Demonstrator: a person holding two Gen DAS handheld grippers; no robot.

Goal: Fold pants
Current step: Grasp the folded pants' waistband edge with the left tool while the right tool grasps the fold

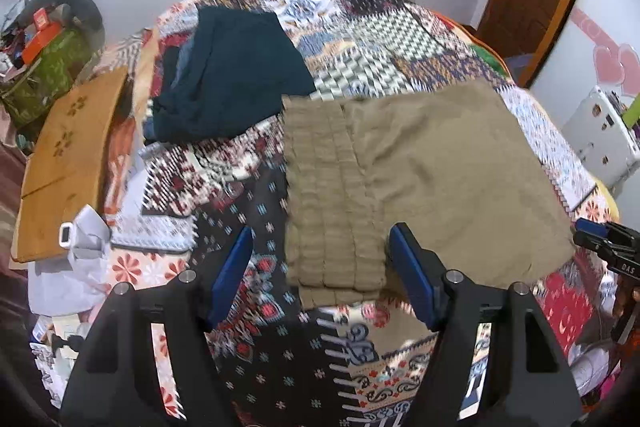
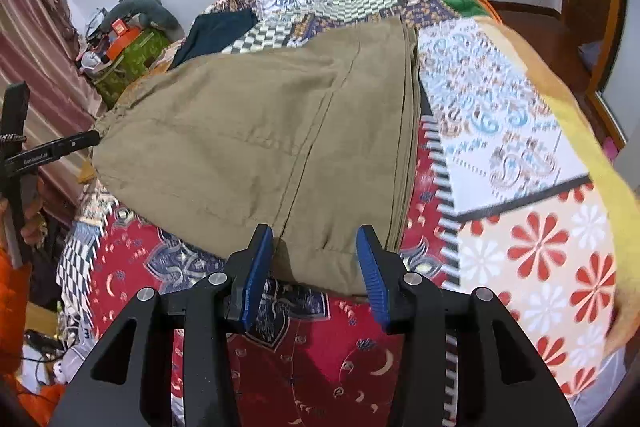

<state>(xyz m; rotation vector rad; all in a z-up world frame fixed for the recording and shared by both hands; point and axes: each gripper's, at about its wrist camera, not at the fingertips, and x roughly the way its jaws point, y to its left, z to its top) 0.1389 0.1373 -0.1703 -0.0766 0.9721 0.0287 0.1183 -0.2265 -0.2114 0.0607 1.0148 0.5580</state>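
Folded khaki cotton pants (image 1: pixel 432 171) lie flat on the patchwork quilt (image 1: pixel 256 327) — left gripper (image 1: pixel 322 275) and right gripper (image 2: pixel 316 267) both released, empty.

On the bed there is one patchwork quilt (image 1: pixel 360 39), and it carries two garments. The first is one pair of khaki pants (image 1: pixel 420 163), folded, near the front edge of the bed. The second is one dark teal garment (image 1: pixel 236 75), near the far left corner of the bed. Two grippers are counted: the left gripper (image 1: pixel 320 271) and the right gripper (image 2: pixel 316 263), each one with two blue fingers held apart. Beside the left edge of the bed stand one wooden board (image 1: pixel 68 155) and one green bag (image 1: pixel 52 67).
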